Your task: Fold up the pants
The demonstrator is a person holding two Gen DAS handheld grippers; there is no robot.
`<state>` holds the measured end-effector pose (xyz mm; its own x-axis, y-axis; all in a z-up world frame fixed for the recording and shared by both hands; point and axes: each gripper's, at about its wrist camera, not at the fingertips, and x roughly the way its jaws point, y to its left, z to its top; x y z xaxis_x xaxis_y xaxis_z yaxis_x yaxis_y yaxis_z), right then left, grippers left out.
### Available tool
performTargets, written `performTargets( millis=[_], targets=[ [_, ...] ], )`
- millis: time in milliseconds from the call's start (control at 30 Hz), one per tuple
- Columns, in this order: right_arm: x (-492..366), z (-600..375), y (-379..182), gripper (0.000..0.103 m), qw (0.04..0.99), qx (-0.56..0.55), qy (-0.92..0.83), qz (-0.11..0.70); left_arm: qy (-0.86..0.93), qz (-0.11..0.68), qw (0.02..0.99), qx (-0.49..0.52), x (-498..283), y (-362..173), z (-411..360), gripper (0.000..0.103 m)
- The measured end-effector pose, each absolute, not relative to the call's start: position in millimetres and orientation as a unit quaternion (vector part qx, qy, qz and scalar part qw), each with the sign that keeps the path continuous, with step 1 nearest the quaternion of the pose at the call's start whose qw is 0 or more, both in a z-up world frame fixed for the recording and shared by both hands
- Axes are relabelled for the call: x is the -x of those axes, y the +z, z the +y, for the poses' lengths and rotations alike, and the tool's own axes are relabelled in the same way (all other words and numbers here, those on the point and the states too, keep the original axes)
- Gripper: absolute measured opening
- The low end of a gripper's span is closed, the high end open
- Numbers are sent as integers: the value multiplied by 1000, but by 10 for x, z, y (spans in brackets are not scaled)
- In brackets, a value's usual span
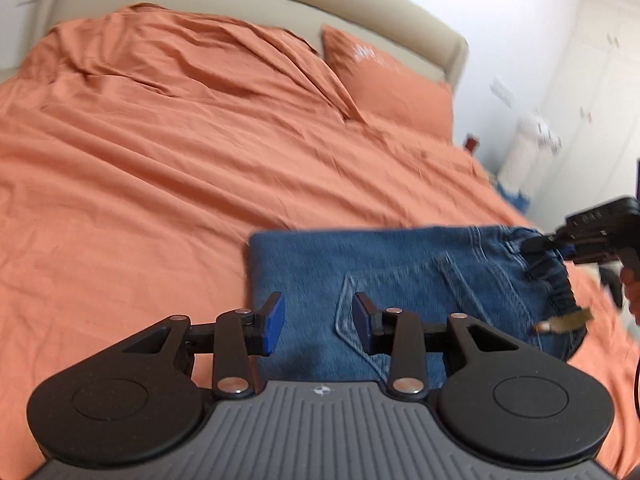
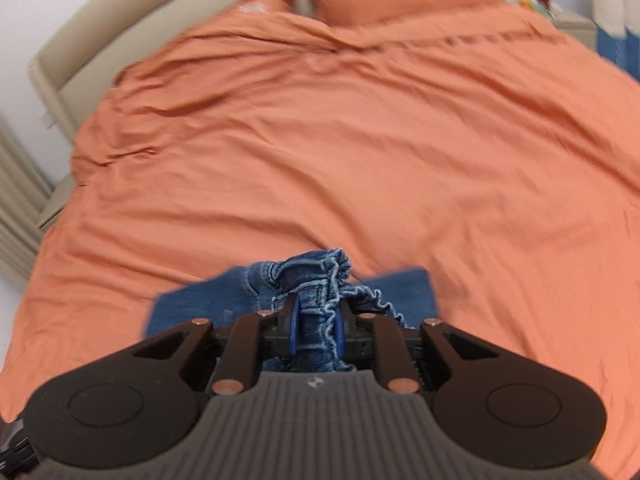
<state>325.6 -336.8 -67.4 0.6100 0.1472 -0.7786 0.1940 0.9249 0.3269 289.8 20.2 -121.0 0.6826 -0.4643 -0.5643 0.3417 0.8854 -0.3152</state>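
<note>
Lying under the spread left tool (image 1: 318, 322), jeans (image 1: 400, 280) waistband pinched by right tool (image 2: 316, 330).

a bed (image 1: 160, 168) covered by a wrinkled orange duvet (image 2: 360, 140) carried folded blue jeans (image 1: 360, 272) near its front edge, and an orange pillow (image 1: 384, 84) lay by the beige headboard (image 1: 280, 4).

The right claw (image 1: 538, 243) is showing only partly in the left wrist view, its body running off the right edge. The bunched waistband of the pants (image 2: 316, 280) is hiding the inner faces of its 2 blue pads (image 2: 294, 320). The small white things beside the bed (image 1: 532, 136) are blurring too much to identify. A tan tag on the pants (image 1: 568, 322) is smearing into a streak. The left claw's base is covering the near edge of the denim.
</note>
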Motion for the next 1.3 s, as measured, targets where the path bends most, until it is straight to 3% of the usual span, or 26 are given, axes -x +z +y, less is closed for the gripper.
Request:
performTargets(
  millis=[500, 633, 833, 1033, 1300],
  targets=[
    [-3355, -3878, -1759, 18, 855, -255, -8, 451, -212, 381, 900, 20, -3049, -1579, 5, 36],
    [-3272, -3818, -1668, 28, 863, -254, -20, 437, -203, 380, 902, 17, -3000, -1506, 31, 36],
    [-2654, -3883, -1264, 33, 882, -285, -41, 373, -191, 367, 910, 35, -2737, -1219, 131, 44],
    [-1937, -3652, -1102, 33, 896, -312, -27, 315, -200, 374, 906, 10, -2464, -921, 61, 44],
    [-1955, -3364, -1440, 27, 900, -247, -10, 359, -209, 411, 884, -82, -1986, -974, 5, 46]
  ],
)
